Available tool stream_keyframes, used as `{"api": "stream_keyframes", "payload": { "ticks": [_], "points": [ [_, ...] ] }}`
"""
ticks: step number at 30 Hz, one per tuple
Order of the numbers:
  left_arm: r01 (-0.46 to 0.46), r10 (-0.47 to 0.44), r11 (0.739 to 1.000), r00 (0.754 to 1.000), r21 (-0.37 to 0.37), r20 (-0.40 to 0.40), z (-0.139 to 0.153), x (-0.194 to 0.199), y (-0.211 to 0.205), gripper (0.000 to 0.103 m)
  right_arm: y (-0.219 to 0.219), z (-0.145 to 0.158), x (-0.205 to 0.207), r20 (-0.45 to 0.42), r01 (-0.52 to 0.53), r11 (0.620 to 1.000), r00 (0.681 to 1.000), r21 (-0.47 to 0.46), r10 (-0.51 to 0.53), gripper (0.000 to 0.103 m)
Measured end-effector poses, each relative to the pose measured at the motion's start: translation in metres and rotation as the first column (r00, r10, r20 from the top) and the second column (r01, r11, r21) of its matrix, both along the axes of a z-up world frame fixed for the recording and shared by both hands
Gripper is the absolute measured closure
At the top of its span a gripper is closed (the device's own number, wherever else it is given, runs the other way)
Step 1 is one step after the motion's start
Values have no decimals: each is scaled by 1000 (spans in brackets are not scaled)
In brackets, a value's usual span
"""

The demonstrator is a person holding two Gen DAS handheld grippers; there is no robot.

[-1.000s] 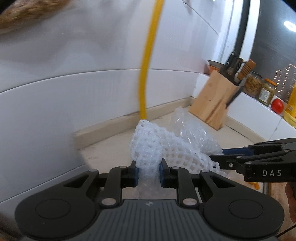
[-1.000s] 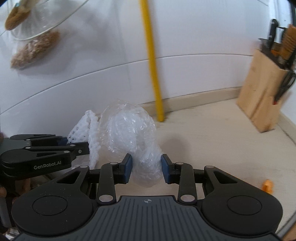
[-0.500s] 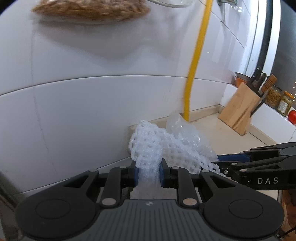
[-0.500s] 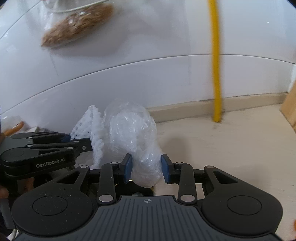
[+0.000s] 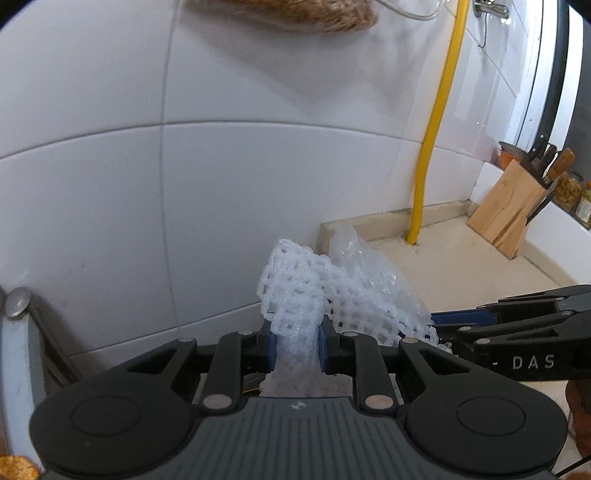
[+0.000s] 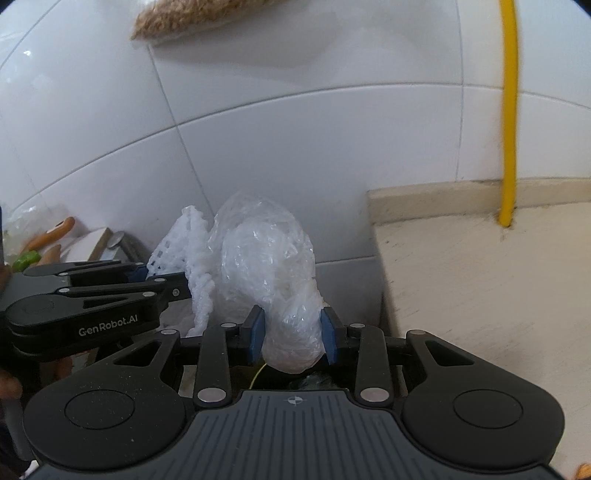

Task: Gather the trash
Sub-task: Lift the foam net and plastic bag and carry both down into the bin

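A brown grainy bag (image 6: pixel 199 14) on the wall is cut off by the top edge in both views. Jars (image 5: pixel 576 192) behind the knife block (image 5: pixel 506 206) are too small to read. The foam net's (image 5: pixel 295 295) lower end hides behind the left tongs (image 5: pixel 295 345).

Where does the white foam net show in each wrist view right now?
Left wrist: foam net at lower centre, pinched in the left tool.
Right wrist: left of centre, beside the clear plastic wad.
Shared landmark: the yellow pipe on the tiled wall.
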State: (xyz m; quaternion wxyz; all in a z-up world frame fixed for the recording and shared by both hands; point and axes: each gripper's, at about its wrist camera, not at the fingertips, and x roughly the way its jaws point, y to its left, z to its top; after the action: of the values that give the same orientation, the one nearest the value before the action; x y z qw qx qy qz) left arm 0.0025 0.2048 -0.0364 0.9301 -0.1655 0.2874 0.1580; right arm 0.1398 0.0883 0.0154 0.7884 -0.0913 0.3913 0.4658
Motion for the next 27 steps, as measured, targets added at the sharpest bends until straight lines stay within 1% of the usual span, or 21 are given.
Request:
{"api": "stream_keyframes", "payload": {
  "ticks": [7,14,23,27],
  "points": [
    [-13,12,1000,998,-26,-59,-22,-7,12,86,13,-19,-9,-50,11,1000,999,-27,-13,63],
    [-5,1,999,996,-39,-89,-32,-4,17,86,24,-37,-16,-88,17,998,996,-69,-23,63],
    [11,-19,998,993,-69,-116,-45,2,24,86,28,-48,-14,-116,48,993,991,-105,-60,63],
    [10,-19,997,991,-71,-131,-49,1,27,86,29,-54,-13,-130,57,992,989,-116,-72,63]
  ]
}}
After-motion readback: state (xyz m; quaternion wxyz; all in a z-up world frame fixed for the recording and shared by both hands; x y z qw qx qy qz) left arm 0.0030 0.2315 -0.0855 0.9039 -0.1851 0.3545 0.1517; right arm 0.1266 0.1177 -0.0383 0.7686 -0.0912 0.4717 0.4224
